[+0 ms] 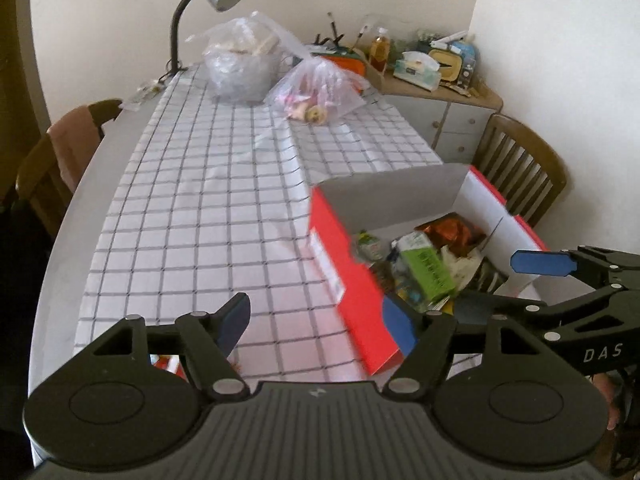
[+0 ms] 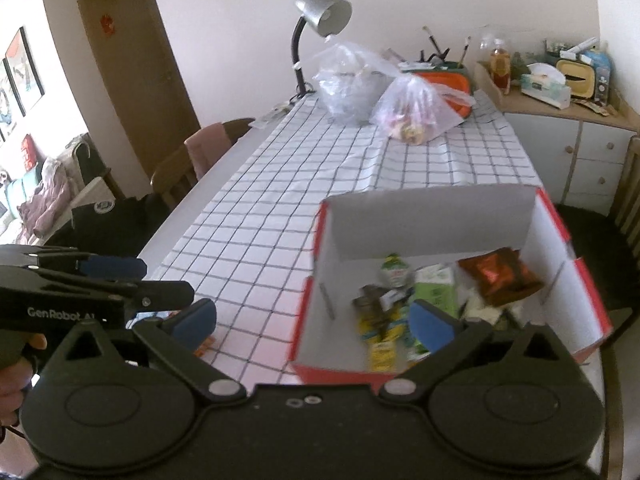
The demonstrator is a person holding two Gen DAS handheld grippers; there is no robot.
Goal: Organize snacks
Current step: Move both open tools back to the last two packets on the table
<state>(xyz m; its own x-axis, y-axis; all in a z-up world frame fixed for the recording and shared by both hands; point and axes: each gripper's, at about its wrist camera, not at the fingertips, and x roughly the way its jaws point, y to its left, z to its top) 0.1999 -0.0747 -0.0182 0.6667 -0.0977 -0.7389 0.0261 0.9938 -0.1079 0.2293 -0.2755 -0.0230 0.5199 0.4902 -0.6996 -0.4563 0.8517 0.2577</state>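
Red-sided cardboard box point(image 2: 548, 280) sits open on the near right of the checked surface point(image 1: 192, 208), already filled with a green carton point(image 2: 438, 292), an orange foil packet point(image 2: 500, 276) and other snacks. I hold both the left tongs point(image 1: 320, 320) and right tongs point(image 2: 316, 320) spread wide and empty. Something orange point(image 2: 206, 346) by my right tongs may remain; I judge the sorting nearly done.
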